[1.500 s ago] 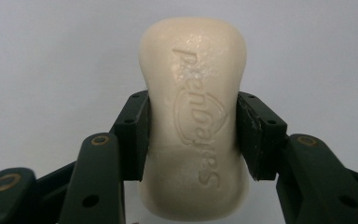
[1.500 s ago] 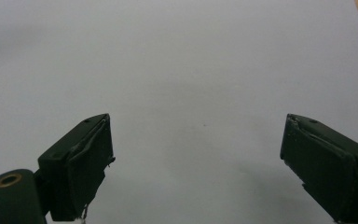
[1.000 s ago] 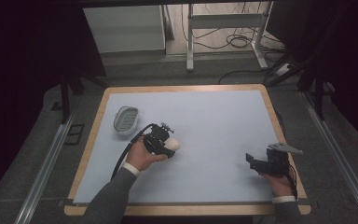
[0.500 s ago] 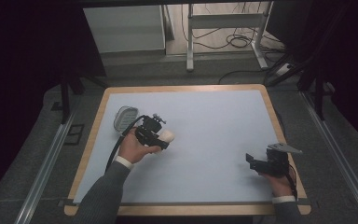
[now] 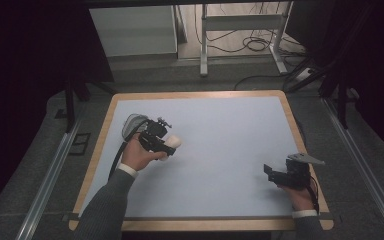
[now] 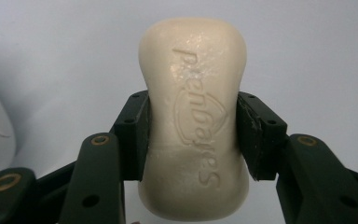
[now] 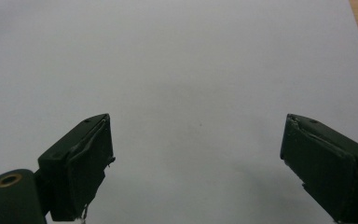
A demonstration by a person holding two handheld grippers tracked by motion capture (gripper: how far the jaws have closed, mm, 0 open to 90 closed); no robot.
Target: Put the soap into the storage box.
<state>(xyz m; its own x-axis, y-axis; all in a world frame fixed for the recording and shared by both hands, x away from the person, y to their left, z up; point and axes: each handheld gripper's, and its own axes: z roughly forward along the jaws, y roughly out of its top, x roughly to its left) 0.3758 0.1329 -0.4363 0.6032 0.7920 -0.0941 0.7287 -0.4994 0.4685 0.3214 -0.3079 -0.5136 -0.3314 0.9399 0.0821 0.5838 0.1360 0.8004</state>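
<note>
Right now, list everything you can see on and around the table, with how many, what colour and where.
soap bar: one, cream, clamped between the left gripper's jaws, above the table's left half
soap dish: one, grey, on the mat near the left edge, just behind the left gripper
table mat: one, pale blue, covering the tabletop
table rim: one, light wood, framing the mat
metal frame: one, grey, on the floor beyond the table, with cables by it
left gripper: one, black, shut on the soap bar
right gripper: one, black, jaws wide apart, low over the mat's right side
sleeves: two, grey, bottom edge
</note>
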